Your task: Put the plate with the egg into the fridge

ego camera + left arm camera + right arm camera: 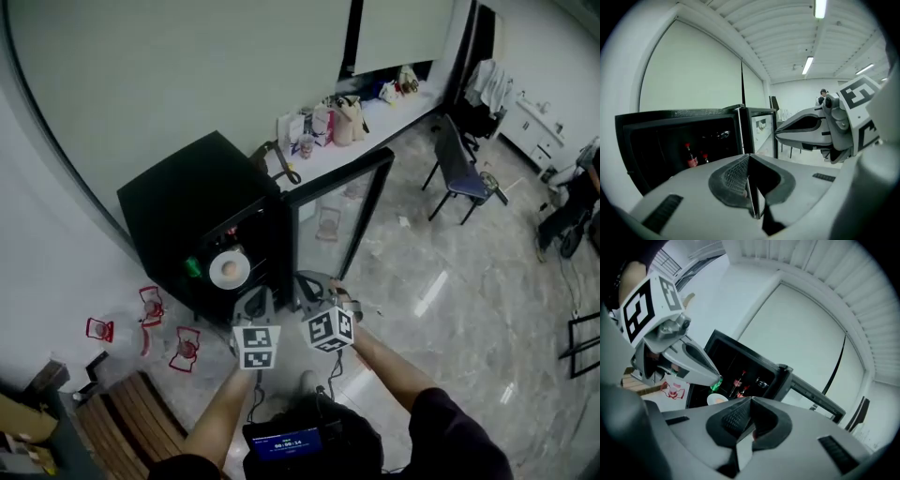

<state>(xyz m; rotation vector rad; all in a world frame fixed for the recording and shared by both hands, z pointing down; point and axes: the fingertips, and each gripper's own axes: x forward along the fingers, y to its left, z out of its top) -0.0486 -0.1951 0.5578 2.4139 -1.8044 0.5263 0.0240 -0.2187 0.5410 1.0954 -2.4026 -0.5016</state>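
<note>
A white plate with the egg [230, 270] sits on a shelf inside the black fridge [187, 211], whose glass door [342, 202] stands open to the right. The plate [717, 399] also shows in the right gripper view, just past the jaws. Both grippers are held up side by side in front of the open fridge, apart from the plate. The left gripper [253, 300] [749, 157] has its jaws together with nothing between them. The right gripper [311, 284] [751, 401] is shut and empty too. Each one appears in the other's view: right gripper [811, 129], left gripper [689, 362].
Red-capped bottles [690, 157] and a green item [192, 267] stand inside the fridge. Red marks [150, 305] lie on the floor to its left, and a wooden bench [122, 422] is at lower left. A ledge with bags [337, 122] and a chair [459, 169] are beyond.
</note>
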